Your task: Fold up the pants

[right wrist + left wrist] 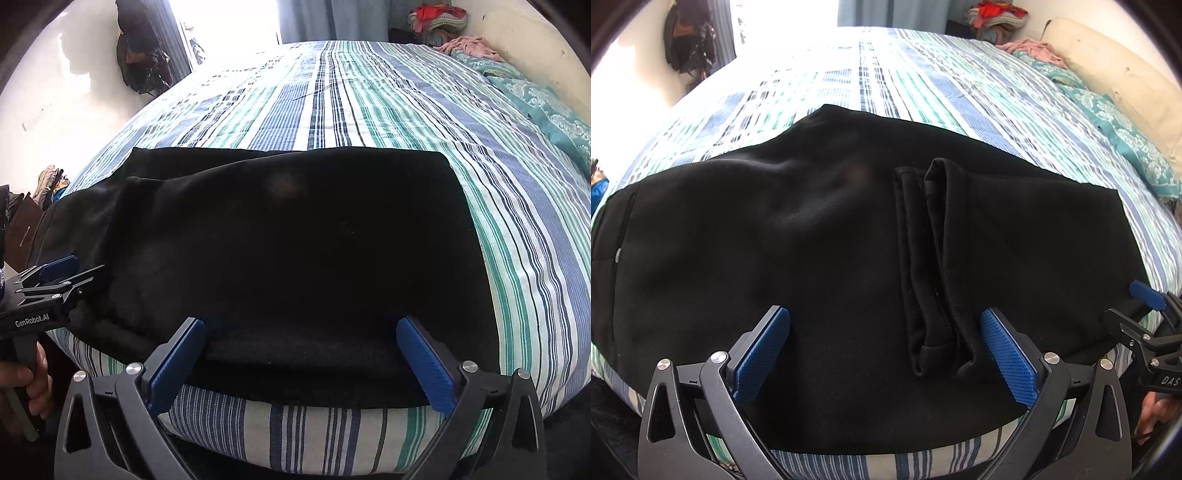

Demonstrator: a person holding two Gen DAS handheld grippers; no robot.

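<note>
Black pants (831,258) lie folded on the bed under both wide-open, empty hand-held grippers (882,354) (301,362).

Black pants (812,240) lie on a blue, green and white striped bedsheet (369,103).

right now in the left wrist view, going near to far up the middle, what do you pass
left gripper → black pants → striped bedsheet → blue curtain
</note>
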